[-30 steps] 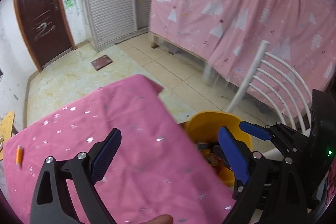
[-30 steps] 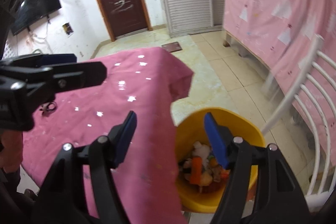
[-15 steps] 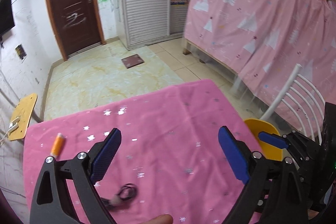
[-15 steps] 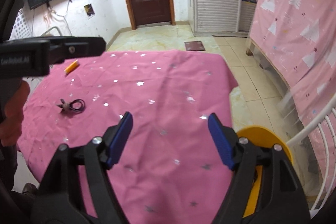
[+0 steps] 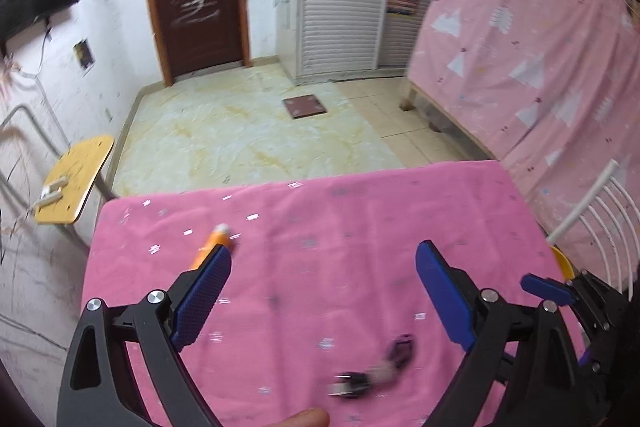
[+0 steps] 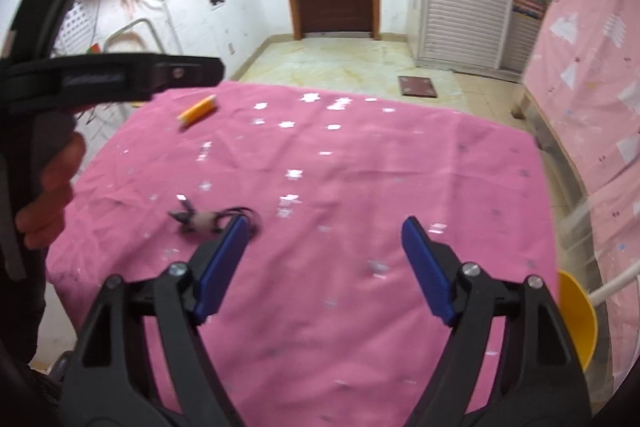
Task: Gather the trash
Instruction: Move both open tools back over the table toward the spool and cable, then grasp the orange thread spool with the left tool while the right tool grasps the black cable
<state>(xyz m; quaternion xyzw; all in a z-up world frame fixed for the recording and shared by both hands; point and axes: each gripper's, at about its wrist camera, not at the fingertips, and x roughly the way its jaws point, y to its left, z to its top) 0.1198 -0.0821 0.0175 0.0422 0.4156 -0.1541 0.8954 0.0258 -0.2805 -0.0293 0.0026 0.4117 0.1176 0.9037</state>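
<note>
A pink star-print cloth covers the table. An orange tube with a white cap lies near its far left side. A small dark tangle of cord and scrap lies nearer me. My left gripper is open and empty above the cloth, the tube just past its left finger. My right gripper is open and empty, the tangle beside its left finger. The yellow trash bin stands off the table's right edge, mostly hidden.
A white slatted chair stands beside the bin. A pink curtain hangs along the right. A yellow folding seat stands at the left wall. A tiled floor with a brown mat lies beyond the table.
Both grippers have swung left from over the yellow bin to over the table. The bin has slid to the right edge, and the orange tube and dark tangle have come into view.
</note>
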